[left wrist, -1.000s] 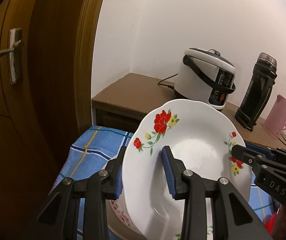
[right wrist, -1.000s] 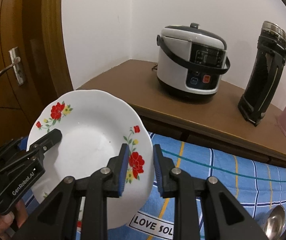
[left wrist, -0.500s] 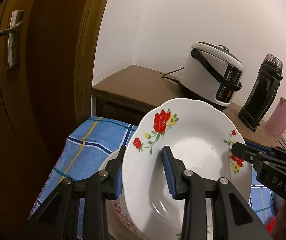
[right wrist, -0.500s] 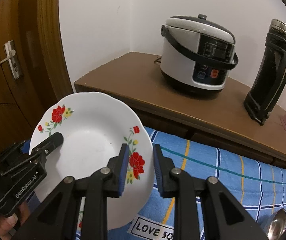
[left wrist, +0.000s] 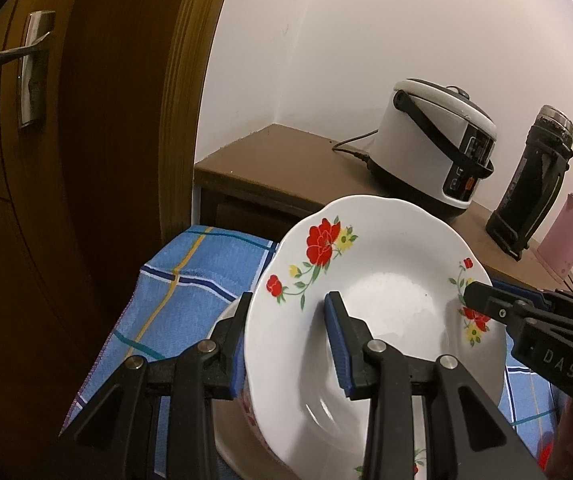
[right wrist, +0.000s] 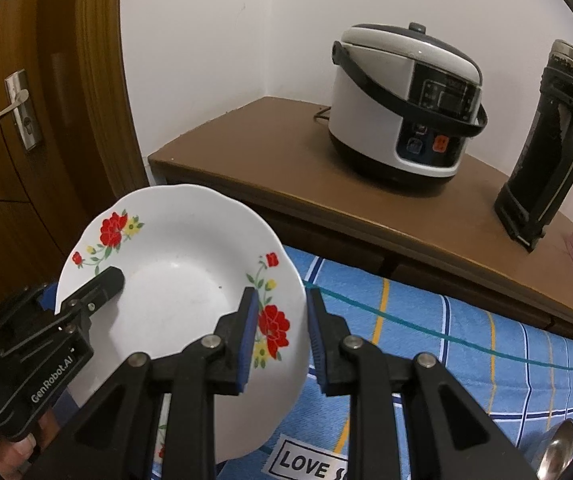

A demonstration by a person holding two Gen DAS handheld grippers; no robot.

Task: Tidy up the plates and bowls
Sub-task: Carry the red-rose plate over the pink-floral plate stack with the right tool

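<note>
Left gripper [left wrist: 288, 340]: clamped on floral plate [left wrist: 386, 280], near rim. Right gripper [right wrist: 280, 334]: likewise clamped, opposite rim. Plate has dropped slightly over the last second, tilted above dishes [left wrist: 246, 404] directly beneath; stacking judged imminent.

Your right gripper [right wrist: 279, 340] straddles the rim of the floral plate [right wrist: 178, 280], blue-padded fingers [right wrist: 246, 336] on either side; your left gripper [right wrist: 102, 286] grips the opposite rim. Behind, a rice cooker [right wrist: 402, 100] stands on the table [right wrist: 270, 152].
</note>
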